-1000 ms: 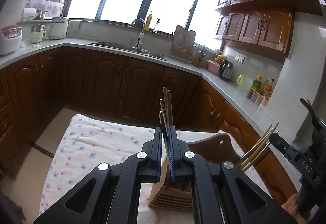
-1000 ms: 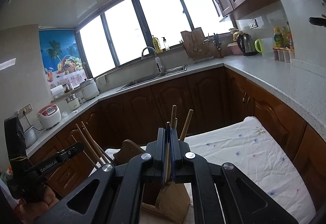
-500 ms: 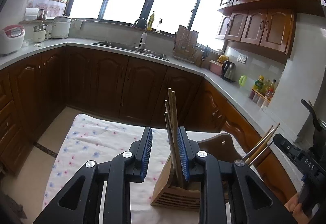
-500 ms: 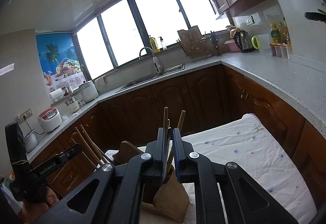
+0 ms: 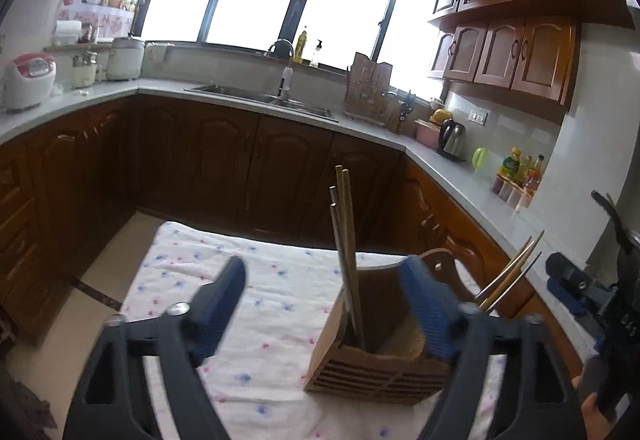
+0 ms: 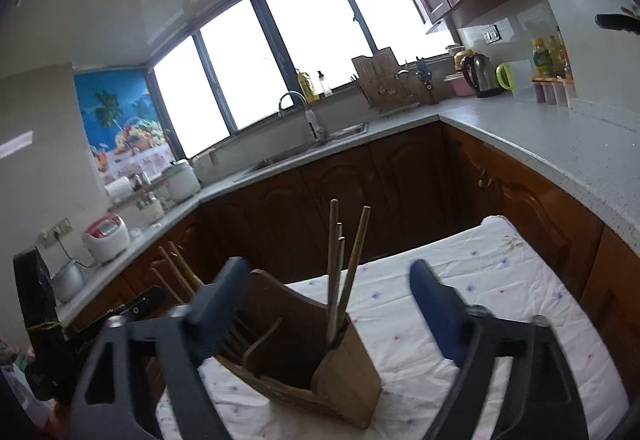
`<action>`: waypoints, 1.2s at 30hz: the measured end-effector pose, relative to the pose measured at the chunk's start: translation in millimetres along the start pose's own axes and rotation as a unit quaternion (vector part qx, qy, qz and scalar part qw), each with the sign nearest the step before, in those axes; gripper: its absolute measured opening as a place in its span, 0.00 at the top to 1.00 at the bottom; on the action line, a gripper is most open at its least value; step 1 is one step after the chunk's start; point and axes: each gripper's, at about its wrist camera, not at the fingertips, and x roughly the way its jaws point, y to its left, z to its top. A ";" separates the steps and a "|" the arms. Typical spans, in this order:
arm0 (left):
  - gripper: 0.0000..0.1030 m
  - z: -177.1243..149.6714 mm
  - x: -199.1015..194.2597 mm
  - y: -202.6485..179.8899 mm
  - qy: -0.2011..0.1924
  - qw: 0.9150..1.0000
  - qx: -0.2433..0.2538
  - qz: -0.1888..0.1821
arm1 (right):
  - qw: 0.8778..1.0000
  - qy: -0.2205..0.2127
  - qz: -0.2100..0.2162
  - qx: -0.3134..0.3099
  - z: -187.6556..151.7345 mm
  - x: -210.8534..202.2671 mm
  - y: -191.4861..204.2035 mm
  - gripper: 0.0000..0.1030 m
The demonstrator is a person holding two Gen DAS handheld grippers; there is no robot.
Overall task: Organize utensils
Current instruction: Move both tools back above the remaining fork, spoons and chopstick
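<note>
My left tool [image 5: 324, 304] and right tool [image 6: 326, 304] were both opening wide, gripping nothing. Each bundle of chopsticks [image 5: 346, 240] stood in the wooden holder [image 5: 380, 364] between the jaws, seemingly settled. I judged backing straight out best, avoiding the sticks.

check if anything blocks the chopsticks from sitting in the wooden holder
Nothing visible does. The chopsticks already stand in the wooden holder, leaning slightly. The left gripper and right gripper are opening on either side, pads clear of them.
</note>
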 end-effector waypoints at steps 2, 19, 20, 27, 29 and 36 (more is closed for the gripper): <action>0.11 -4.8 -7.3 0.0 -0.002 1.000 0.005 0.006 | 1.000 0.001 0.004 -0.001 -2.0 -3.8 0.7 0.07; 0.06 -33.1 -85.2 4.7 -0.005 1.000 0.024 0.002 | 1.000 0.002 0.027 -0.006 -24.7 -53.9 9.5 0.06; 0.06 -35.7 -90.3 4.7 -0.006 1.000 0.028 0.003 | 1.000 0.001 0.027 -0.007 -26.1 -57.8 10.3 0.06; 0.04 -56.7 -125.0 1.8 -0.006 0.999 0.030 0.017 | 0.999 -0.004 0.034 -0.015 -43.8 -91.0 14.0 0.03; 0.04 -59.9 -133.5 1.0 -0.006 0.999 0.028 0.021 | 0.999 -0.006 0.034 -0.017 -46.8 -97.1 15.7 0.03; 0.04 -69.3 -161.0 -0.1 -0.014 0.999 0.023 0.022 | 0.999 -0.010 0.030 -0.022 -56.5 -120.9 17.1 0.01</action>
